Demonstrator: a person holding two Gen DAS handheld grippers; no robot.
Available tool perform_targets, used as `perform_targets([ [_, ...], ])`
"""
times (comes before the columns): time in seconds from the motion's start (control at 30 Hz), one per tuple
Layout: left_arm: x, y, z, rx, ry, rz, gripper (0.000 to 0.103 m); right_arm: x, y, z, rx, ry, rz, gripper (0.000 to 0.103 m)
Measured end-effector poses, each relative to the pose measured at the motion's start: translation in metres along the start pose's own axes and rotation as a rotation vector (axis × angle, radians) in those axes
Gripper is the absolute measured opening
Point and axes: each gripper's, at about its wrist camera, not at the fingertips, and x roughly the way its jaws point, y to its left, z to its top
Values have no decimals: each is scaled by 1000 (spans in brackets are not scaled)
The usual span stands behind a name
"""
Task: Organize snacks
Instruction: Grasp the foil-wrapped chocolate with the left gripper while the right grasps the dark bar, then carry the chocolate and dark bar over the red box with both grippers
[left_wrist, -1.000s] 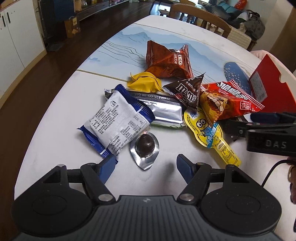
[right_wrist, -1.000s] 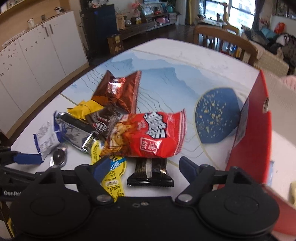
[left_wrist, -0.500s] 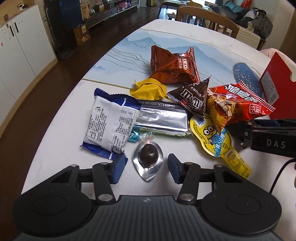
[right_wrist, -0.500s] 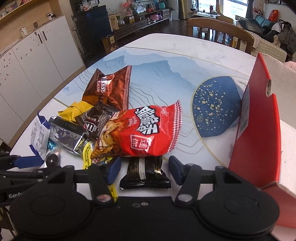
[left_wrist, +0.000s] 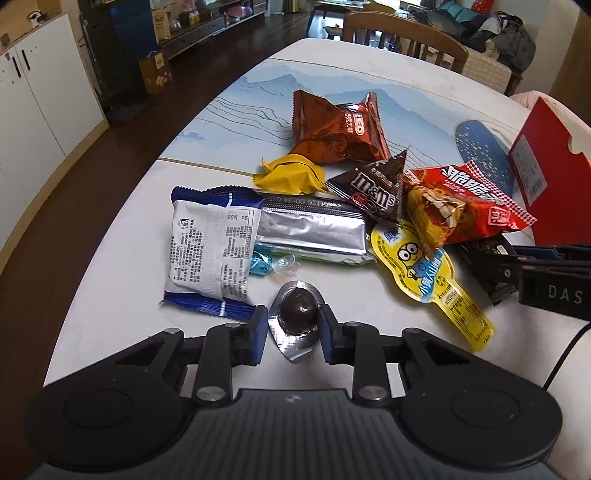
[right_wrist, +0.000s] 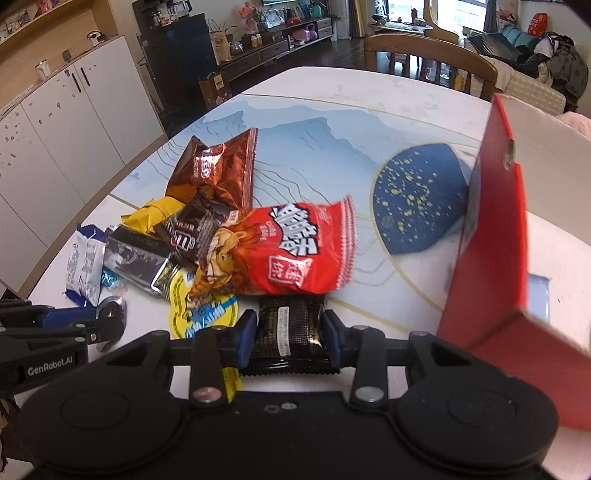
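A chocolate ball in a silver foil blister (left_wrist: 298, 309) lies at the table's near edge, and my left gripper (left_wrist: 293, 334) is shut on it, one blue pad on each side. In the right wrist view a black snack packet (right_wrist: 288, 328) sits between the jaws of my right gripper (right_wrist: 289, 334); they are closing and the pads touch the packet's sides. A red snack bag (right_wrist: 288, 251) lies partly over the packet's far end. The open red box (right_wrist: 491, 258) stands just to the right.
Piled on the white and blue table (left_wrist: 122, 266) are a white and blue packet (left_wrist: 210, 251), a silver bar (left_wrist: 310, 229), a yellow Minion pouch (left_wrist: 424, 273), an M&M's bag (left_wrist: 373, 192), a yellow wrapper (left_wrist: 291, 173) and a brown bag (left_wrist: 340, 129). A wooden chair (left_wrist: 402, 33) stands beyond.
Both grippers have gone from wide open to closed in: the left onto the chocolate ball, the right onto the black packet. The snack pile has stayed put.
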Motion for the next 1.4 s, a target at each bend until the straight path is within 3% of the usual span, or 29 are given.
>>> perform_targets([
  [0.4, -16, 8, -11, 11, 34, -72, 28, -46, -5, -30, 79, -15, -3, 35],
  [0.77, -57, 0, 4, 66, -44, -138, 28, -95, -7, -32, 129, -123, -25, 34],
  [1.03, -94, -34, 31, 173, -163, -213, 28, -131, -21, -22, 152, -223, -71, 34],
  [1.4, -117, -109, 73, 308, -219, -353, 28, -168, -73, -7, 189, -339, -174, 34],
])
